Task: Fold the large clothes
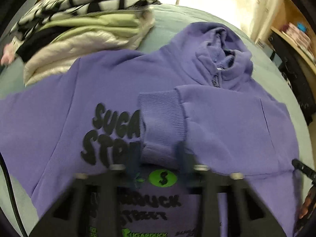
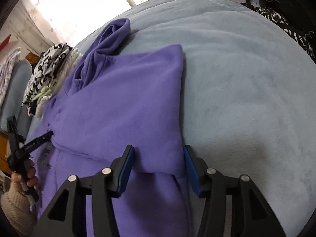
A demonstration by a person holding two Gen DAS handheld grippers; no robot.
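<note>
My left gripper (image 1: 158, 158) is so blurry in its own camera that I cannot tell if it is pinching or just near the ribbed cuff (image 1: 162, 126) lying between its fingers. That cuff covers part of the big black letters (image 1: 110, 132) on the chest, so I can only read the start of two words. More print near me is hidden behind the tool, apart from one green circle (image 1: 163, 177) with a money sign. The purple hoodie (image 1: 227, 122) lies flat on the light blue blanket (image 2: 246, 79), its hood (image 1: 223, 59) scrunched up at the far end. One sleeve is folded across the front; the other side runs off the left edge of the picture. My right gripper (image 2: 158, 158) is spread apart, with the folded right edge of the hoodie between its two blue pads (image 2: 125, 167), and the cloth there lies flat. At the left in that view I see my hand (image 2: 23, 175), in a cream knit sleeve (image 2: 13, 209), holding the left tool. I count one hoodie, two grippers, and one pile of folded clothes (image 1: 79, 29) at the far left; its layers are hard to count.
</note>
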